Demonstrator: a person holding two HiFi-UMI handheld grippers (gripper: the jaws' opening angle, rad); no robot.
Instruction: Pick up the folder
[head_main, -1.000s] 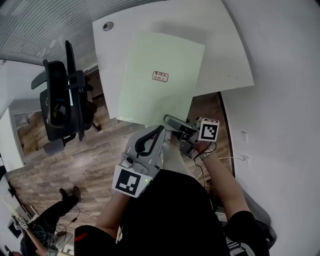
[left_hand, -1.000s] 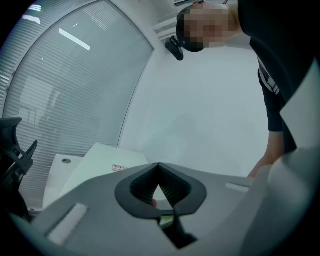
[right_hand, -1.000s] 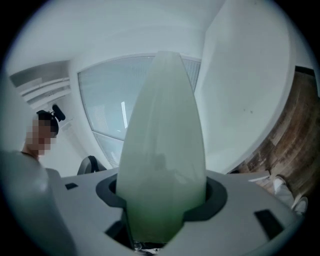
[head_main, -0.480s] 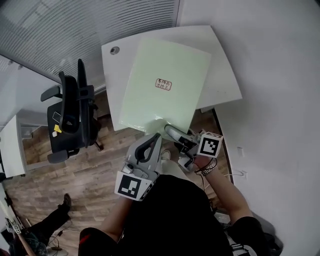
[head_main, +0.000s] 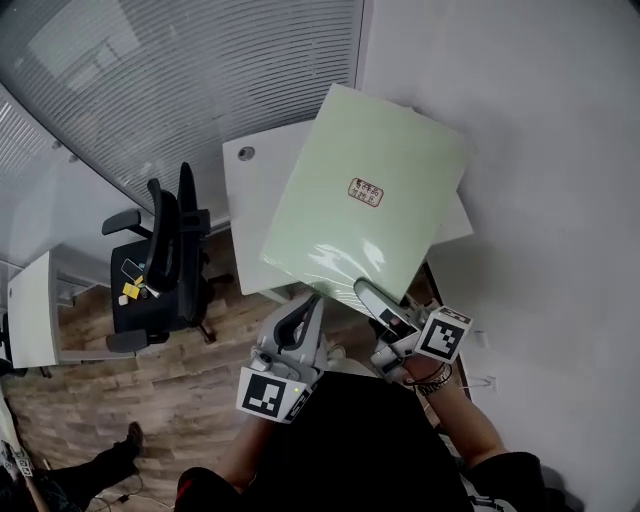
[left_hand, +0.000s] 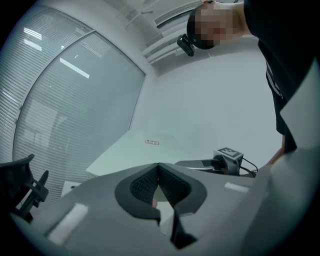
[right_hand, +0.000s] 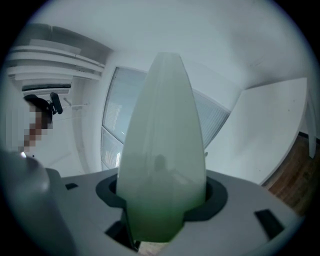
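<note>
The pale green folder (head_main: 365, 200), with a small red label, hangs in the air above the white table (head_main: 247, 210), its far end tilted up. At its near edge my right gripper (head_main: 366, 293) is shut on it. In the right gripper view the folder (right_hand: 162, 150) fills the space between the jaws and stretches away from them. My left gripper (head_main: 314, 302) is shut with nothing in it, just left of the right one and under the folder's near edge. In the left gripper view the folder (left_hand: 145, 150) and the right gripper (left_hand: 220, 161) lie beyond my closed left gripper (left_hand: 159, 166).
A black office chair (head_main: 160, 265) stands left of the table on the wood floor. Slatted glass walls (head_main: 200, 70) run behind the table, and a white wall (head_main: 540, 150) is close on the right. A second white desk (head_main: 30, 310) is at far left.
Both grippers have risen. The folder has come up off the table with the right gripper and now tilts upward, covering the table's right part.
</note>
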